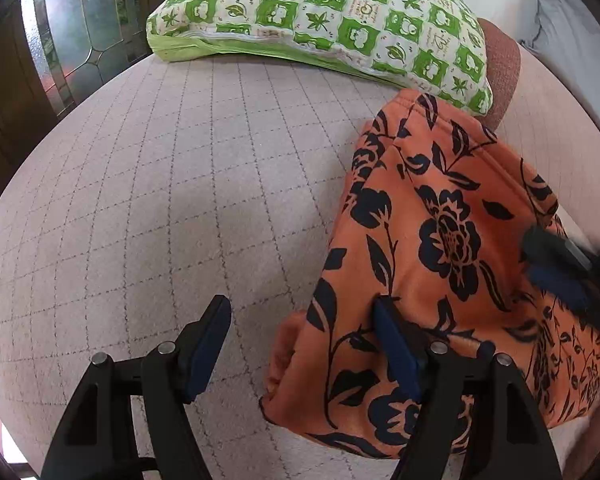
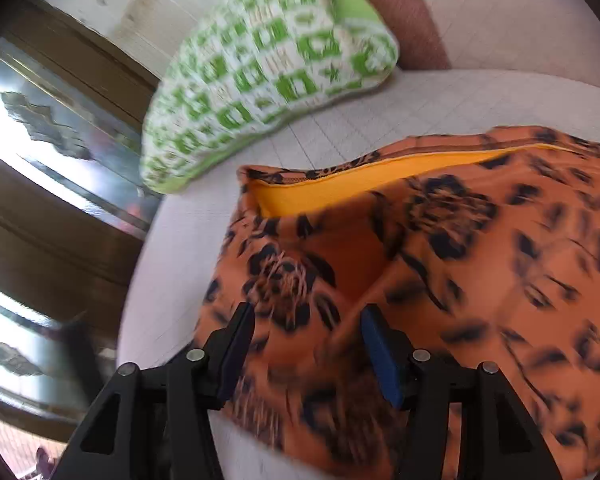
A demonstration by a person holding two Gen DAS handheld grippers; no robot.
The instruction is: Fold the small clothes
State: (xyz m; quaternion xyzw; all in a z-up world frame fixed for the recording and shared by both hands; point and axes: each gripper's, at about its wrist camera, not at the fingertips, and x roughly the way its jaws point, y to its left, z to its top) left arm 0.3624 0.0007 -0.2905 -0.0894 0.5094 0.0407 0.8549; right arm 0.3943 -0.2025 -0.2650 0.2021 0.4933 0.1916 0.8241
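Pale grid-stitched quilting covers the bed (image 1: pixel 160 184), which fills the space ahead of and beneath both pairs of fingers; a green-and-white checked pillow (image 1: pixel 324 12) lies well beyond the fingers at the far edge, overlapping a rust-brown cushion (image 1: pixel 500 76) behind it; the orange floral garment (image 1: pixel 432 240) lies bunched on the bed, under and just ahead of the right-hand finger of the left gripper (image 1: pixel 302 344), with its yellow lining (image 2: pixel 380 184) showing along an open edge farther ahead of the right gripper (image 2: pixel 308 344).

The left gripper's fingers stand wide apart and released, one over bare bed, the other over the cloth's near edge; the right gripper's fingers are also spread and hold nothing, hovering over a raised ridge of cloth; that view is blurred by motion, so contact cannot be told.

The step in hand seems to be taking a fresh hold to flatten or fold the garment; to do it well, each pair of fingers should pinch a true edge or corner, not the loose ridge in the middle; both should then draw apart gently so the cloth lies flat before any fold.
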